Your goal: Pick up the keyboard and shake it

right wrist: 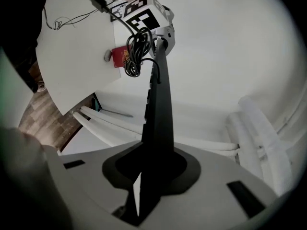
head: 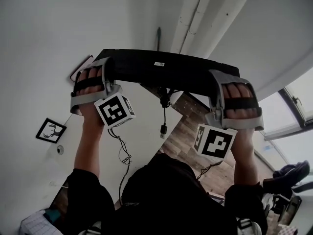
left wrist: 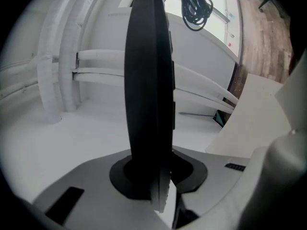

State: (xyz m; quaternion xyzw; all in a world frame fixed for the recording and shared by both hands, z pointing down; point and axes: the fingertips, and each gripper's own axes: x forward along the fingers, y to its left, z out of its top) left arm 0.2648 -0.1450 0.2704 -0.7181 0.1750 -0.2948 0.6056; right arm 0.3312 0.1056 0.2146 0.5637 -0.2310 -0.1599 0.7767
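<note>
A black keyboard (head: 166, 71) is held up in the air, its underside with a small label toward the head view. My left gripper (head: 108, 76) is shut on its left end, my right gripper (head: 218, 86) on its right end. In the left gripper view the keyboard (left wrist: 148, 104) stands edge-on, clamped between the jaws of the left gripper (left wrist: 149, 178). The right gripper view shows the keyboard (right wrist: 158, 114) edge-on too, pinched by the right gripper (right wrist: 151, 174). Its cable (head: 164, 116) hangs loose from the middle, partly coiled (right wrist: 136, 51).
White pipes (head: 205, 18) run along the white surface behind the keyboard. A framed deer picture (head: 50, 130) is at the left, a wooden floor (head: 190, 126) in the middle and a window (head: 298, 97) at the right. A thin wire (head: 124, 155) trails by the person's left arm.
</note>
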